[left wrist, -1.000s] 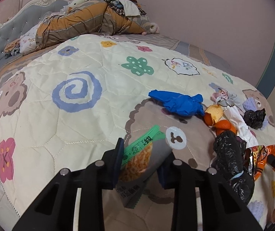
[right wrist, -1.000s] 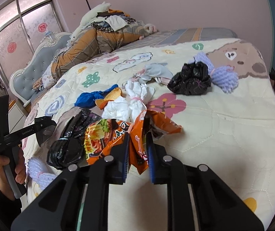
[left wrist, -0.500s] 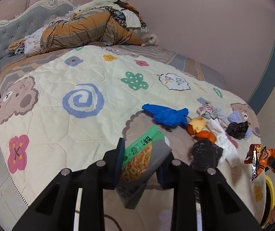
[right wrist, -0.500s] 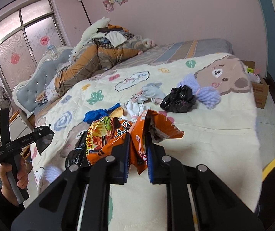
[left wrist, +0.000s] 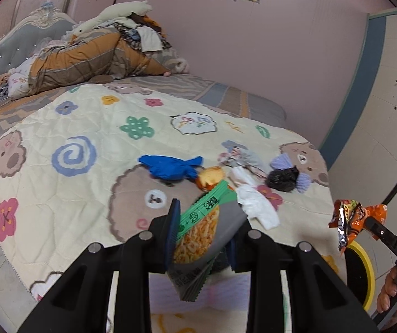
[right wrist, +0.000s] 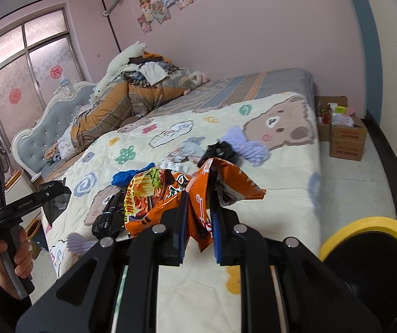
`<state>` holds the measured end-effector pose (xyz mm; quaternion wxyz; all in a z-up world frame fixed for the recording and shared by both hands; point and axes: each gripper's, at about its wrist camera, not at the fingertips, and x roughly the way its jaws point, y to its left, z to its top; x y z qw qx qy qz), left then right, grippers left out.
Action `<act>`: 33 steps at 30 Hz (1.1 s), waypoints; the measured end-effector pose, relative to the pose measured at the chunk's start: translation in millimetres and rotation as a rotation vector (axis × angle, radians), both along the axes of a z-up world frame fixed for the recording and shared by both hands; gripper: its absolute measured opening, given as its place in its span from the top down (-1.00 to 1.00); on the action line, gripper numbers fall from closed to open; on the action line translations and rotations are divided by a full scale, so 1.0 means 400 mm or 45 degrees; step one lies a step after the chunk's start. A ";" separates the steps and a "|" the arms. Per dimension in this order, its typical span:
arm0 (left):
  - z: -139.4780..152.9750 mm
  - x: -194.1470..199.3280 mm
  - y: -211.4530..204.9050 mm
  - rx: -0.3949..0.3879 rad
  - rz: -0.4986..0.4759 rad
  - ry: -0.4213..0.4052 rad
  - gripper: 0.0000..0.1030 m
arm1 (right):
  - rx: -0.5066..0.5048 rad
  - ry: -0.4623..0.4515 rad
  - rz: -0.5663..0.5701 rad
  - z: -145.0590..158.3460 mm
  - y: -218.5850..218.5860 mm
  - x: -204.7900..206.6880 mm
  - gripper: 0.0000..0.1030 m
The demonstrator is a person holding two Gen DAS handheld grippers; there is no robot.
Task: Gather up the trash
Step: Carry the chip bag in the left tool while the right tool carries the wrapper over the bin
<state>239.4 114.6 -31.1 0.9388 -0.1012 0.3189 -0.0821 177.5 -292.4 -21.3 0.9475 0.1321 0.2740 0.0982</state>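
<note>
Left tongs point(left wrist: 202, 237) pinching glossy green-grey packet point(left wrist: 202, 230); right tongs point(right wrist: 198, 222) pinching crinkled orange foil wrapper point(right wrist: 187, 194).

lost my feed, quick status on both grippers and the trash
Left gripper shut on green snack packet. Right gripper shut on orange noodle wrapper. Yellow-rimmed bin close below, nothing blocking. More litter on bed.

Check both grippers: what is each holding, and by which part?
Left gripper: a green and grey snack packet, clamped across its middle. Right gripper: an orange noodle wrapper, pinched at a crumpled fold near its lower edge.
</note>
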 end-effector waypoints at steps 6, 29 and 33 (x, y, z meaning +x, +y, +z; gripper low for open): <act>0.002 -0.024 -0.109 -0.016 -0.095 0.002 0.47 | -0.022 -0.019 -0.086 0.019 -0.086 -0.061 0.72; -0.023 -0.103 -0.575 0.012 -0.570 0.053 0.47 | -0.095 0.034 -0.428 0.011 -0.401 -0.219 0.71; -0.030 -0.124 -0.652 0.032 -0.649 0.063 0.47 | -0.089 0.061 -0.480 -0.003 -0.451 -0.240 0.71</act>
